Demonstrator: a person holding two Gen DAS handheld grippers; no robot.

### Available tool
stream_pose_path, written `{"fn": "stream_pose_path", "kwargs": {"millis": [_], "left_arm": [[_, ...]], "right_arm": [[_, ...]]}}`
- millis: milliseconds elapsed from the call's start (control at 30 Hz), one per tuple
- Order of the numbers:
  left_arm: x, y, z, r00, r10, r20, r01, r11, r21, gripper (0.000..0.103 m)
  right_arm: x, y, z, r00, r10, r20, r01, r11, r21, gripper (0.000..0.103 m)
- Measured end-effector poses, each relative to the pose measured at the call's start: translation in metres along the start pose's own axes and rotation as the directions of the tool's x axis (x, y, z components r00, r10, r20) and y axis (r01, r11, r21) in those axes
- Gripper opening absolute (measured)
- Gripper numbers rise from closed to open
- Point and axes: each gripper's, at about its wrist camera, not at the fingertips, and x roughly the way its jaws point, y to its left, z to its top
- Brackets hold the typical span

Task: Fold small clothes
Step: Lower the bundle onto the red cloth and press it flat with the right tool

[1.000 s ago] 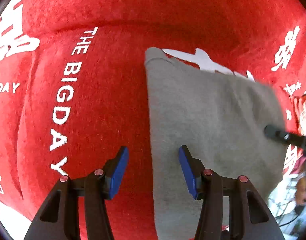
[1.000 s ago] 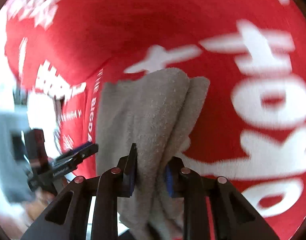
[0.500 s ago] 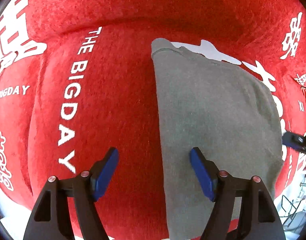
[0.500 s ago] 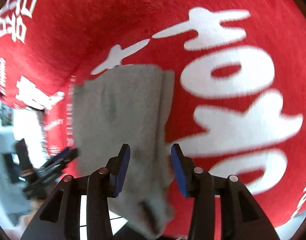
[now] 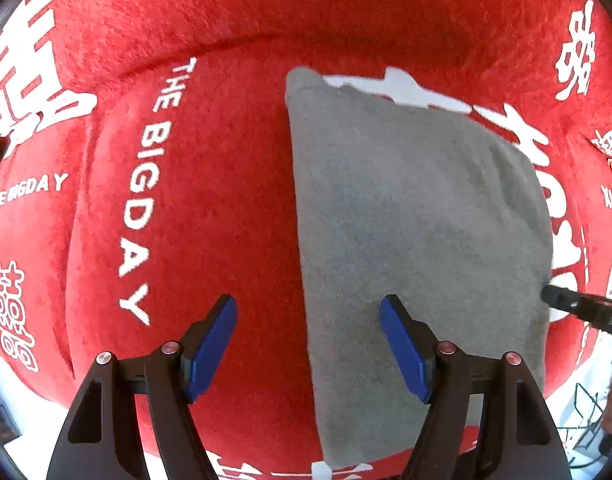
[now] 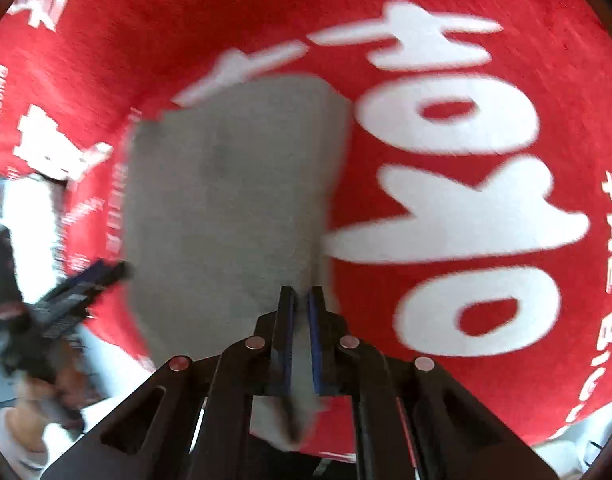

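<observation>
A grey folded garment (image 5: 418,216) lies flat on a red plush cover (image 5: 210,208) with white lettering. My left gripper (image 5: 308,344) is open above the garment's left edge, one finger over the red cover and one over the grey cloth. In the right wrist view the garment (image 6: 226,200) lies on the same cover (image 6: 486,60). My right gripper (image 6: 300,320) is shut over the garment's near right edge, with grey cloth showing between the pads. Its tip (image 5: 562,302) shows at the garment's right edge in the left wrist view. The left gripper (image 6: 94,276) shows blurred at the left.
The red cover's raised back (image 5: 306,8) runs behind the garment. White floor (image 5: 578,404) and cables show past the cover's near right edge. A hand (image 6: 34,380) holds the left gripper at the lower left.
My right gripper let go of the bunched garment, which now lies flat, opened, then shut at its near right edge. My left gripper opened wider and drew back a little.
</observation>
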Motion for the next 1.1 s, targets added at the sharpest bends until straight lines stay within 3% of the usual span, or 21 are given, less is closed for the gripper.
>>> {"fn": "stream_pose_path", "kwargs": {"millis": [67, 133, 300, 433, 567, 667, 767, 800, 867, 1033, 1100], "left_arm": [[0.003, -0.002, -0.002, 1.000, 0.027, 0.008, -0.027, 1.000, -0.010, 0.075], [0.004, 0.000, -0.002, 1.000, 0.028, 0.002, -0.028, 0.999, -0.025, 0.076], [0.005, 0.002, -0.002, 0.999, 0.053, 0.001, -0.053, 0.999, -0.007, 0.085], [0.003, -0.001, -0.001, 0.998, 0.068, 0.000, -0.068, 0.998, 0.004, 0.085], [0.003, -0.001, -0.002, 0.998, 0.066, -0.005, -0.066, 0.998, -0.017, 0.085], [0.003, 0.001, -0.003, 0.998, 0.064, -0.011, -0.064, 0.997, -0.030, 0.085], [0.003, 0.000, -0.004, 0.997, 0.075, -0.016, -0.075, 0.997, -0.020, 0.088], [0.004, 0.000, -0.004, 0.995, 0.093, -0.019, -0.093, 0.996, -0.013, 0.102], [0.004, -0.001, -0.005, 0.988, 0.152, -0.016, -0.152, 0.988, -0.007, 0.103], [0.002, 0.007, -0.010, 0.995, 0.100, -0.014, -0.101, 0.993, -0.068, 0.103], [0.002, 0.009, -0.012, 0.996, 0.088, -0.029, -0.090, 0.993, -0.082, 0.103]], "right_arm": [[0.015, -0.013, -0.003, 0.997, -0.065, -0.035, 0.066, 0.998, 0.011, 0.000], [0.010, -0.022, -0.006, 1.000, -0.005, -0.016, 0.006, 0.997, 0.074, 0.000], [-0.017, -0.014, -0.014, 0.999, 0.028, 0.029, -0.030, 0.997, 0.073, 0.001], [-0.038, 0.008, -0.014, 0.996, 0.028, 0.085, -0.031, 0.999, 0.027, 0.002], [-0.046, 0.043, -0.014, 0.989, 0.080, 0.123, -0.075, 0.996, -0.047, 0.002], [-0.028, 0.067, -0.014, 0.995, 0.044, 0.093, -0.033, 0.993, -0.118, 0.002], [0.009, 0.068, -0.016, 0.995, -0.091, 0.034, 0.096, 0.981, -0.170, 0.001], [0.013, 0.064, -0.018, 0.996, -0.074, 0.040, 0.080, 0.983, -0.168, 0.000], [0.009, 0.062, -0.018, 0.998, -0.055, 0.042, 0.060, 0.987, -0.151, 0.000], [0.006, 0.054, -0.020, 1.000, -0.028, -0.011, 0.027, 0.996, -0.090, 0.001], [0.008, 0.043, -0.024, 0.997, -0.064, -0.033, 0.061, 0.996, -0.068, 0.005]]}}
